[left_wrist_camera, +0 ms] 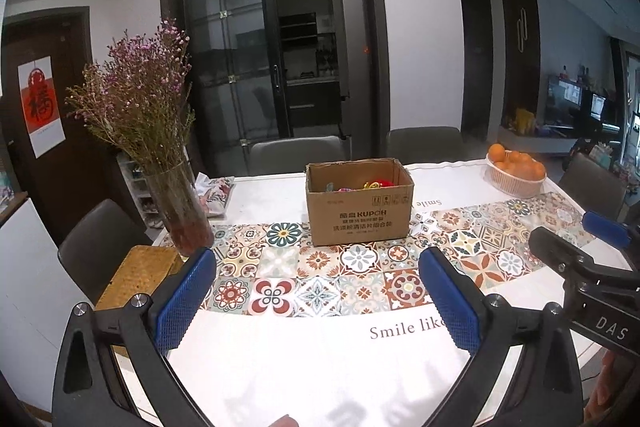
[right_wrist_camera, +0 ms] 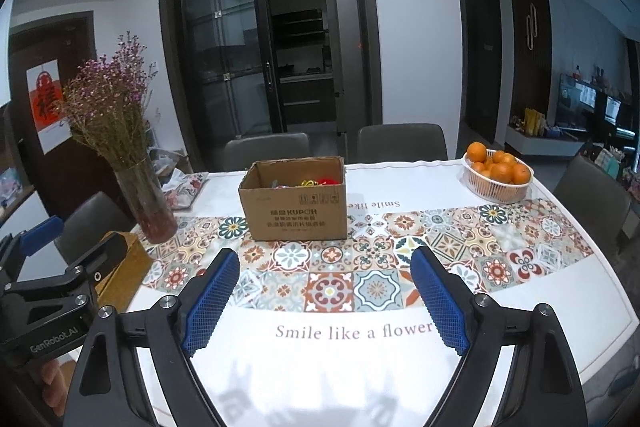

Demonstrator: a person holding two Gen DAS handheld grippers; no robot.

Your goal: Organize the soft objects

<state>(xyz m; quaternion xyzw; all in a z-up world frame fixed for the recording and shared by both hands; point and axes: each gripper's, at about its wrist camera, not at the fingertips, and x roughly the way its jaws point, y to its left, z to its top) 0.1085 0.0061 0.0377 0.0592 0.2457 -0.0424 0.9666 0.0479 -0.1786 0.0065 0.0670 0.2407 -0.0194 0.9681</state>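
An open-topped cardboard box [left_wrist_camera: 360, 211] [right_wrist_camera: 296, 211] stands mid-table on the tiled runner. Inside it lie colourful soft things [left_wrist_camera: 378, 183] [right_wrist_camera: 320, 182], red and yellow among them, mostly hidden by the box walls. My left gripper [left_wrist_camera: 318, 255] hovers over the table's near side, well short of the box, open, with nothing between its blue pads. My right gripper [right_wrist_camera: 324, 254] hangs beside it to the right, also open and empty. Each gripper shows at the edge of the other's view.
A glass vase of dried flowers [left_wrist_camera: 180, 215] [right_wrist_camera: 146, 203] stands left of the box. Beside it are a woven yellow box [left_wrist_camera: 138, 275] and a floral pouch [left_wrist_camera: 218, 195]. A basket of oranges [left_wrist_camera: 516, 171] [right_wrist_camera: 498, 173] sits at the far right. Grey chairs ring the table [right_wrist_camera: 360, 367].
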